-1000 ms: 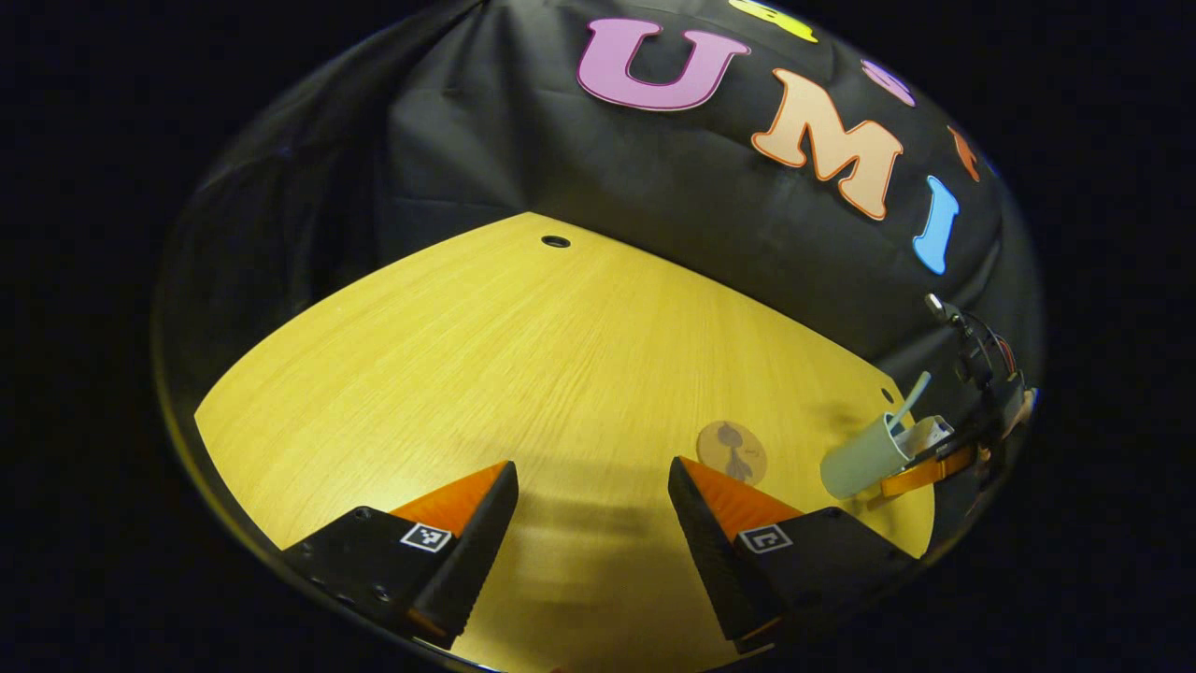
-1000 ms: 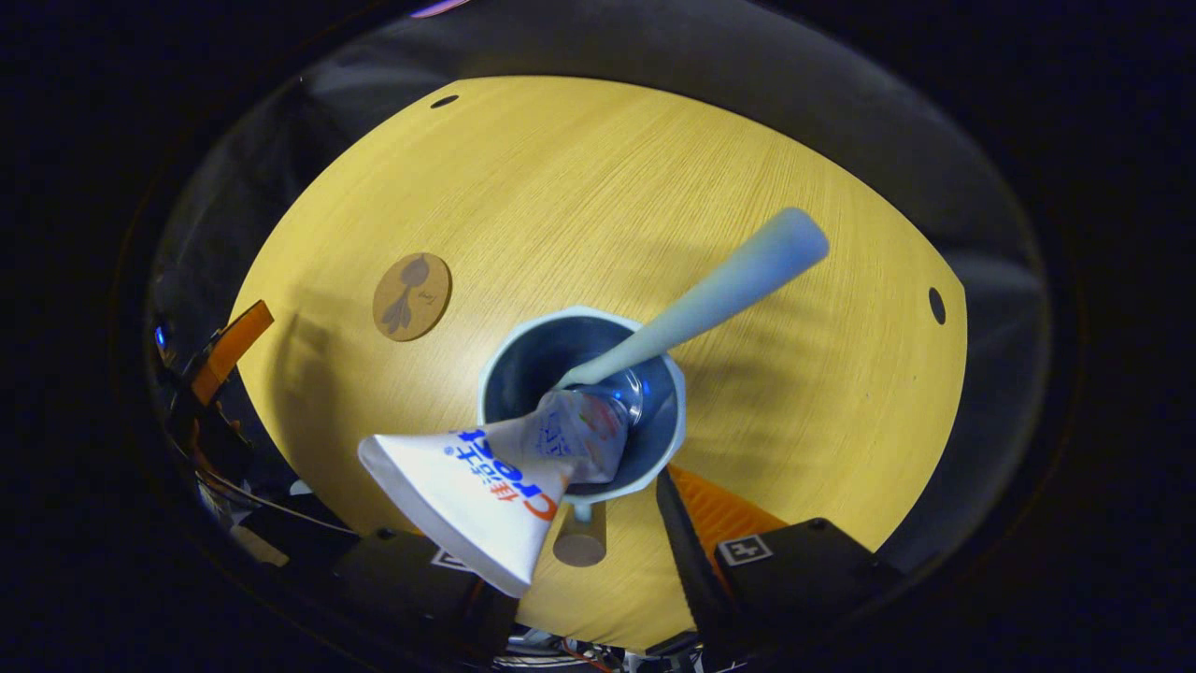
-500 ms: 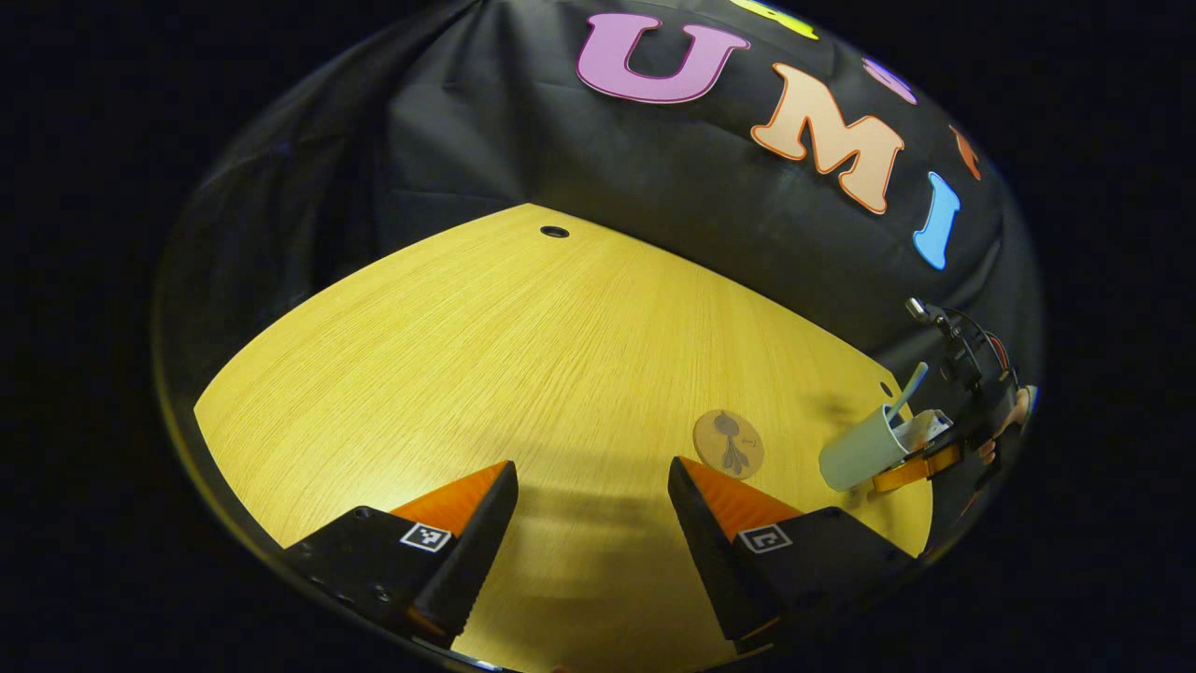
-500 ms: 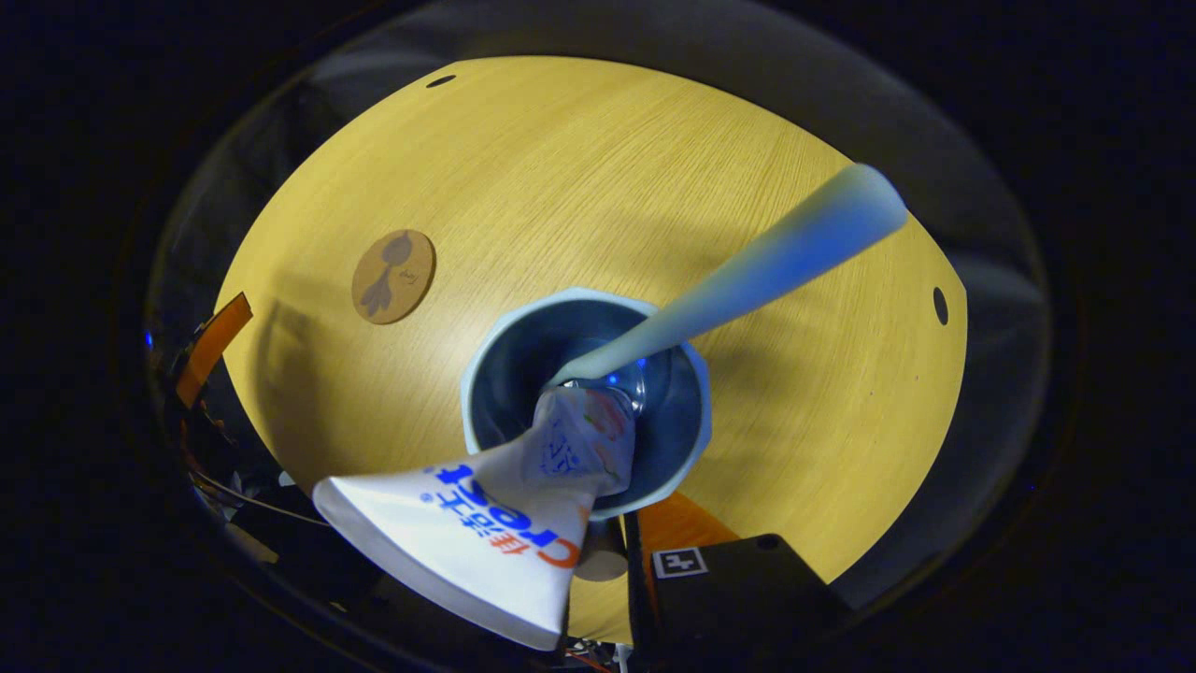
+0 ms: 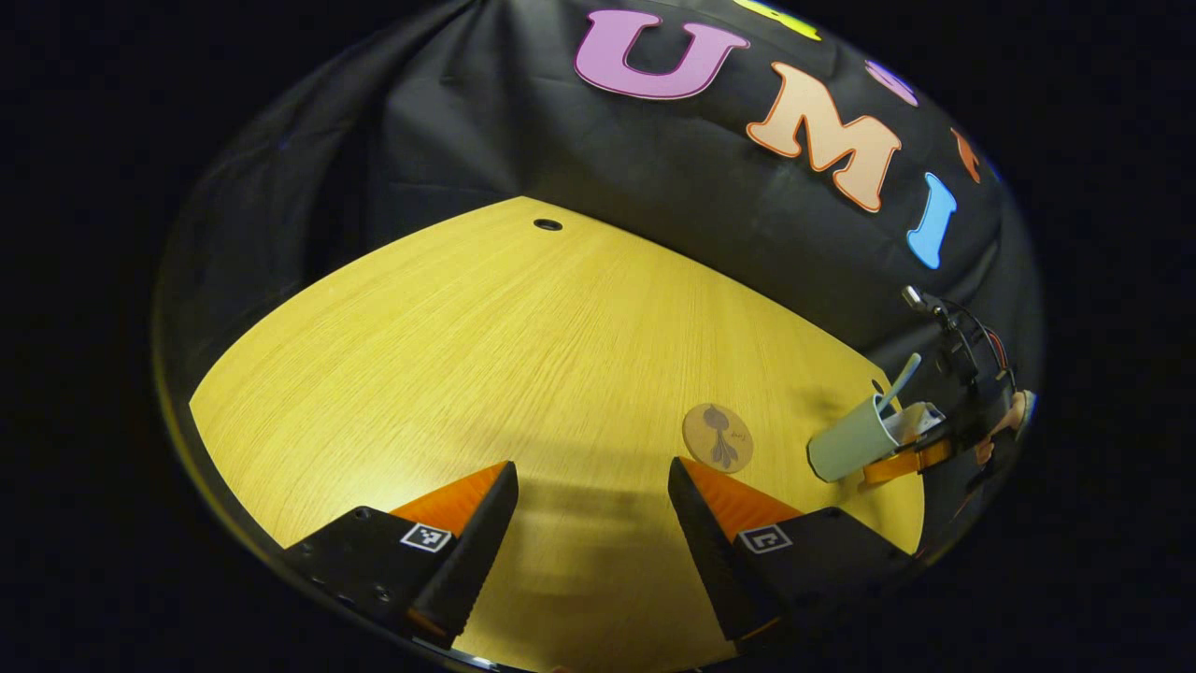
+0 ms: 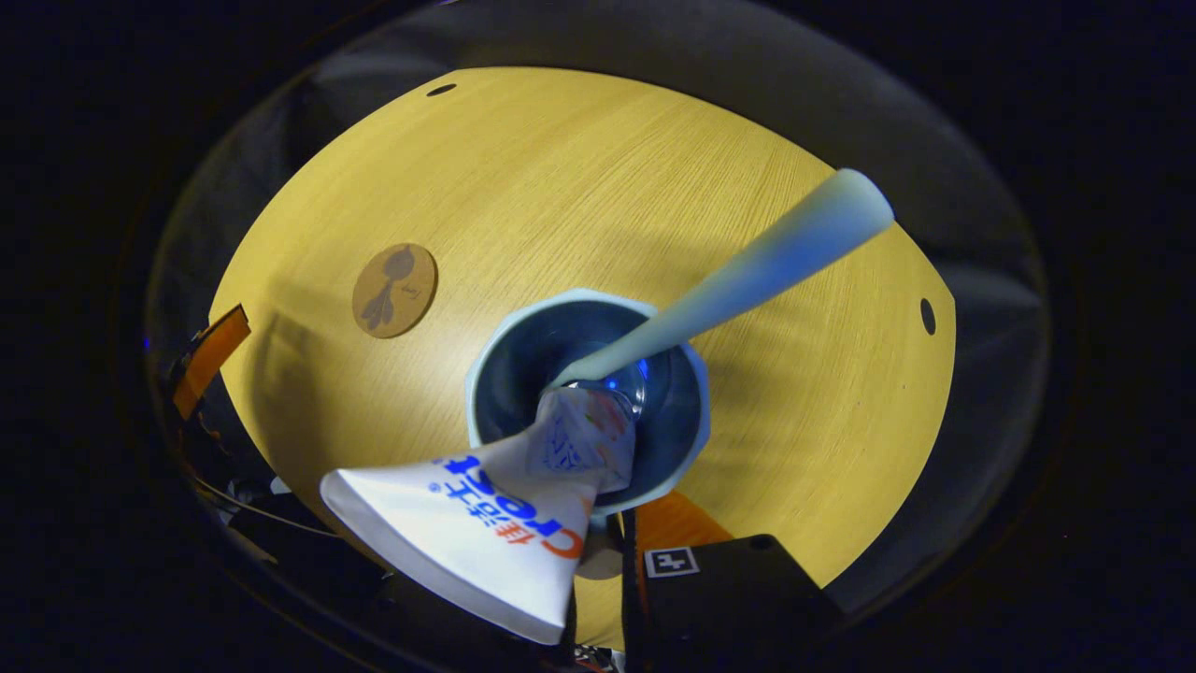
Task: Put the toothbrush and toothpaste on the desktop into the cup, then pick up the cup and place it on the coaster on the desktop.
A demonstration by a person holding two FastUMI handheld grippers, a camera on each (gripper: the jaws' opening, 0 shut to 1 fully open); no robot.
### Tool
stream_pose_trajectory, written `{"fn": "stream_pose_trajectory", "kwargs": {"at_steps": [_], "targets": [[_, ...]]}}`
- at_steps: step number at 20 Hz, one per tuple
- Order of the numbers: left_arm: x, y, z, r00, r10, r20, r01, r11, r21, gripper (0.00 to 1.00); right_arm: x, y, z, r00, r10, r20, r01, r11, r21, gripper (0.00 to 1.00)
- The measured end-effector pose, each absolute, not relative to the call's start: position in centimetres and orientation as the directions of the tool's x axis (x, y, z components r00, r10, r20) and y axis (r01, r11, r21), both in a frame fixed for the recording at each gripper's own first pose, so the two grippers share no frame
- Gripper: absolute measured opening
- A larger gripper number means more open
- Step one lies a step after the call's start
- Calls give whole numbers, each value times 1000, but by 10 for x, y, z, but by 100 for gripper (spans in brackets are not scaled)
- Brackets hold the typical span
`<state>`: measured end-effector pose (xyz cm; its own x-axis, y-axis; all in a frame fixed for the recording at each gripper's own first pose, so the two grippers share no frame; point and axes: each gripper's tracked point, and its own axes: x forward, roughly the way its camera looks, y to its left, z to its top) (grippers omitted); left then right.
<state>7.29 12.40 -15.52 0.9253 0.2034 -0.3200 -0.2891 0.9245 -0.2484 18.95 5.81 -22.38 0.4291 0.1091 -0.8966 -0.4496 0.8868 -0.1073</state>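
A pale green cup [image 6: 677,411] hangs tilted above the wooden desktop, with my right gripper [image 6: 598,551] shut on its near wall. One finger [image 6: 696,561] shows below the rim; the other sits behind the white toothpaste tube [image 6: 486,523]. That tube and a pale blue toothbrush [image 6: 747,271] stick out of the cup. The round brown coaster [image 6: 394,290] lies bare to the cup's left. In the left gripper view the cup [image 5: 846,449] is at the far right, just right of the coaster [image 5: 717,437]. My left gripper [image 5: 590,477] stands open over bare wood.
The desktop [image 5: 467,355] has small cable holes at its far edge [image 5: 548,224] and right side [image 6: 925,316]. Black cloth walls it in behind. A hand [image 5: 1014,411] holds the right gripper at the far right. Part of the left gripper [image 6: 207,350] shows beyond the coaster.
The right gripper's fingers closed on the cup and raised it off the desktop. In the left gripper view the cup has drifted left, closer to the coaster. The left gripper stayed open.
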Motion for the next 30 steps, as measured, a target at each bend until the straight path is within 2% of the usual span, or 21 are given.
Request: {"fn": "stream_pose_trajectory", "kwargs": {"at_steps": [10,18,23,24,25,30], "targets": [[74,128,-162,921,178,-346,-267,936,-231,95,183,111,-190,445,194,-874,-520,851,-76,22],[67,143,-173,916,173,-361,-278,924,-264,95,179,184,-188,404,246,-881,-634,770,-76,22],[59,163,-179,901,213,-377,-327,905,-270,95,178,204,-199,376,233,-897,-672,735,-91,22],[58,167,-178,901,221,-374,-332,905,-265,98,178,207,-202,371,226,-901,-678,728,-97,22],[56,168,-177,901,224,-372,-334,906,-262,95,178,210,-204,369,220,-903,-684,723,-103,22],[52,174,-180,893,236,-383,-348,902,-256,95,174,222,-211,360,186,-914,-699,703,-132,22]]}}
